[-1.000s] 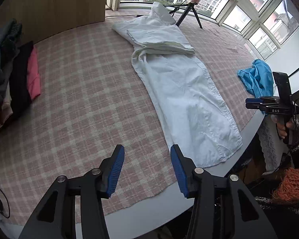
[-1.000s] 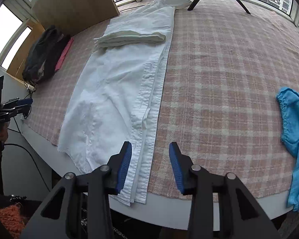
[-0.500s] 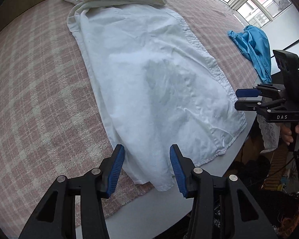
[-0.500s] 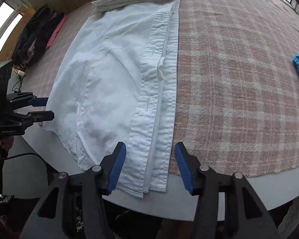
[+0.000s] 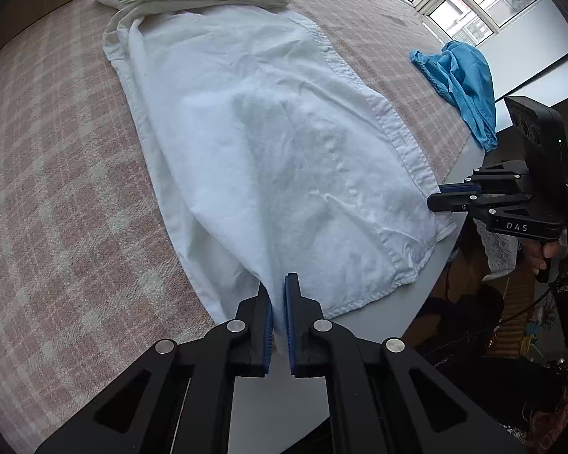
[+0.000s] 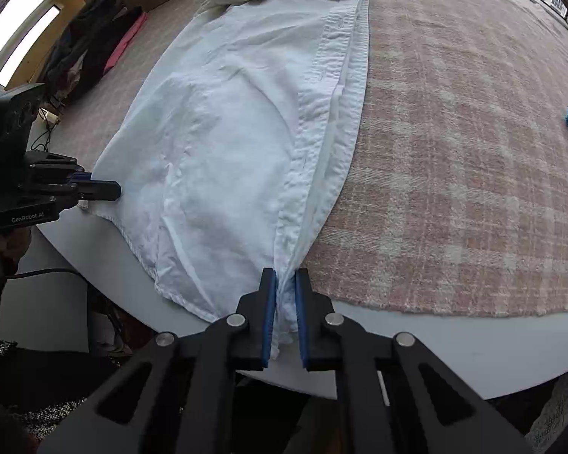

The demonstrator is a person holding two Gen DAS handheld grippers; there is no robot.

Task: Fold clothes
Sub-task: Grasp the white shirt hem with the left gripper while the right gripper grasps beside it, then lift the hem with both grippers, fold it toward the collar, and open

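Both grippers' fingers (image 5: pixel 288 302) (image 6: pixel 269 302) pinched together

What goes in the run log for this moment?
fold clothes | left gripper shut on white shirt hem | right gripper shut on hem | shirt flat on table

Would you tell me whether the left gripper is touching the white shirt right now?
Touching. The left wrist view shows the left gripper shut on the near hem of the white shirt, with cloth pinched between its blue pads.
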